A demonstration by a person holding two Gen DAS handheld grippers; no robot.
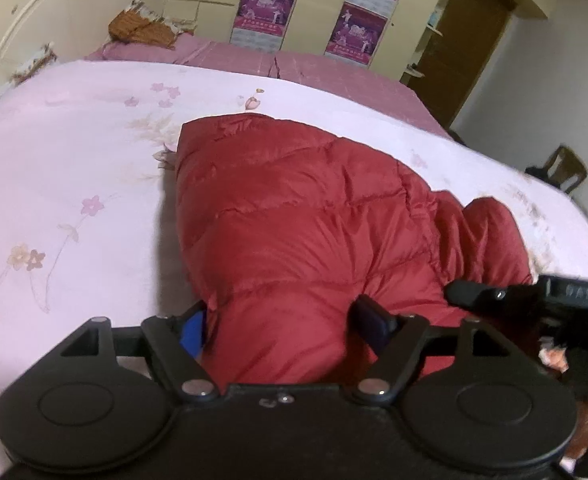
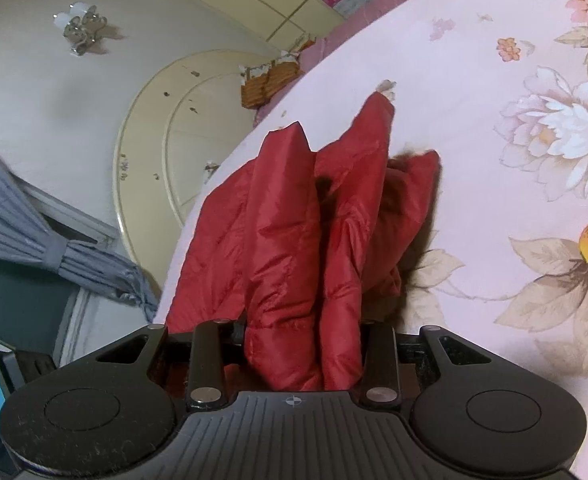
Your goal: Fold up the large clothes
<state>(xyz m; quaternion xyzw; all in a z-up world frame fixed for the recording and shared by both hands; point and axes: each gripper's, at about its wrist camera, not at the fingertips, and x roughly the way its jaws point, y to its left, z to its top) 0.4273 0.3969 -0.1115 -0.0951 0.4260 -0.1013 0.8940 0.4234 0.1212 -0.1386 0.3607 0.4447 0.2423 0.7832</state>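
My left gripper (image 1: 285, 320) clamped on bunched edge of red puffer jacket (image 1: 314, 216); blue pads half buried. My right gripper (image 2: 302, 344) grips folded jacket layers; fingertips hidden under fabric. Jacket spreads ahead of both jaws across floral bedspread (image 1: 73, 168); far hem unclear.

A home bedroom — floral quilt (image 1: 73, 152) on a bed, arched headboard (image 2: 153, 152), wardrobe (image 1: 314, 0).
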